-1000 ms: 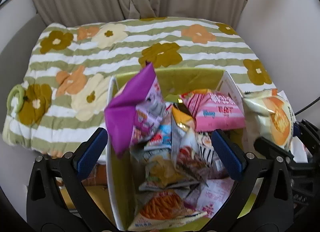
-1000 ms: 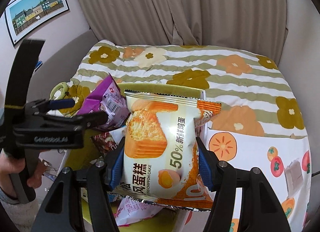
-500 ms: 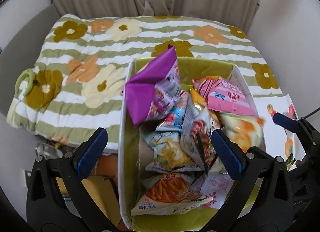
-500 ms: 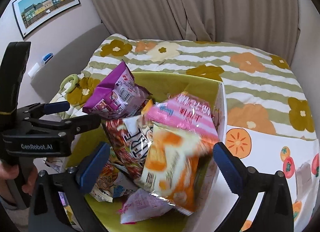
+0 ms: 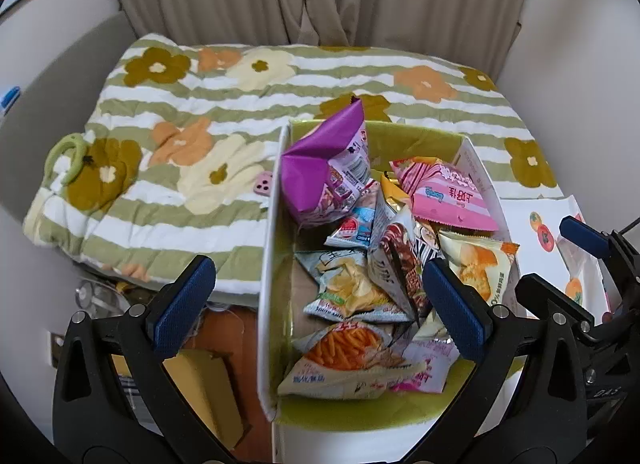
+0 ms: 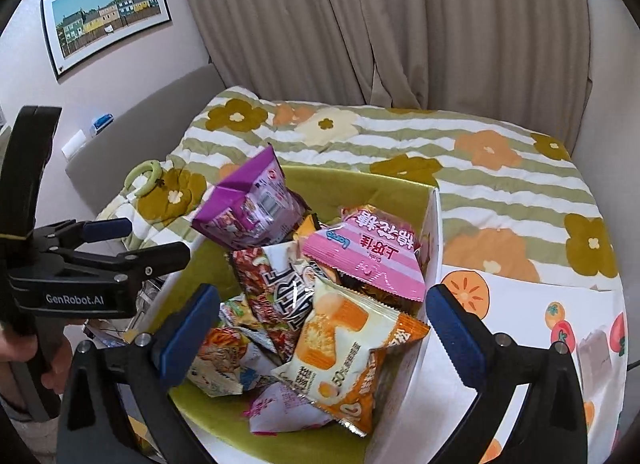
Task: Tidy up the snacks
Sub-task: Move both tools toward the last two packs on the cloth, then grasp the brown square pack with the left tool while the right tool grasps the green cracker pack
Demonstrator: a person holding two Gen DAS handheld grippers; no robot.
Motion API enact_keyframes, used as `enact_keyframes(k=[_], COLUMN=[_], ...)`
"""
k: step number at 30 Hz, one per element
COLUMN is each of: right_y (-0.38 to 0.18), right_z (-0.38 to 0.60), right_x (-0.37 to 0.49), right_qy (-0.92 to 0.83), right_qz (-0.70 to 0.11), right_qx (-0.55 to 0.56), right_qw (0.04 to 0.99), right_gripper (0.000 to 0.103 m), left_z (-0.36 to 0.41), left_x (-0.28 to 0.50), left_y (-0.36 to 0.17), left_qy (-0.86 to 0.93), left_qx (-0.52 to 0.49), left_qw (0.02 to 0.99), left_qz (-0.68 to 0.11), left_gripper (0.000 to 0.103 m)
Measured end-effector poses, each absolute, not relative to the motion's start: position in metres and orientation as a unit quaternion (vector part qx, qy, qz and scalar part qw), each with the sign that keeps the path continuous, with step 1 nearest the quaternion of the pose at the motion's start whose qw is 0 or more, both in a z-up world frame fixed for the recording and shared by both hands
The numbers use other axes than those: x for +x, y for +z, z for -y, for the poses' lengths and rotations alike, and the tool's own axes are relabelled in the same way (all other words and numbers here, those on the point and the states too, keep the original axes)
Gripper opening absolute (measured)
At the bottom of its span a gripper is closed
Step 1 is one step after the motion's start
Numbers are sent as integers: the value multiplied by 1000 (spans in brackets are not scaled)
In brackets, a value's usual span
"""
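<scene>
A white box with a green lining holds several snack bags. An orange chiffon cake bag lies on top at the box's near right side. A purple bag stands at the back left, and a pink bag lies at the back right. My left gripper is open and empty above the box's left wall. My right gripper is open and empty just above the cake bag.
The box stands against a bed with a striped flower quilt. A pink phone and a green ring lie on the quilt. A fruit-print cloth lies right of the box. Curtains hang behind.
My right gripper opened and let go of the cake bag, which dropped into the box. Both grippers pulled back and up from the box.
</scene>
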State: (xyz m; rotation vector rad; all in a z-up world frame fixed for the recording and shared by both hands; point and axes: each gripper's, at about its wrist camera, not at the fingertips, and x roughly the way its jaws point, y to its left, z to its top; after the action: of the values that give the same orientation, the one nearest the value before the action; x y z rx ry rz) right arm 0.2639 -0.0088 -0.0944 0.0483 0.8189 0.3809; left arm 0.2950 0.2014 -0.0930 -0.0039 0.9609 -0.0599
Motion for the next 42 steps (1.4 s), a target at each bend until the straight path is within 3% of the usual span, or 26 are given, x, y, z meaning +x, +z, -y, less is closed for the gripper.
enact_keyframes(k=[17,28,42], right_y=[-60,-65,-111], right_z=[40,144,296], right_x=[193,140,111], right_qy=[98,-16,-51], right_qz=[-362,-365,-418], right_qx=[45,74,102], right_qw=[926,928,902], right_gripper=[103,103,103], left_z=[-172,-49,138], left_x=[248,239,242], left_y=[-63,-65,-98], left_qy=[-96,-179,-232], left_qx=[10,42,76], left_qw=[902,890,862], left_qz=[-422,-417,-444], left_gripper=[102,102,102])
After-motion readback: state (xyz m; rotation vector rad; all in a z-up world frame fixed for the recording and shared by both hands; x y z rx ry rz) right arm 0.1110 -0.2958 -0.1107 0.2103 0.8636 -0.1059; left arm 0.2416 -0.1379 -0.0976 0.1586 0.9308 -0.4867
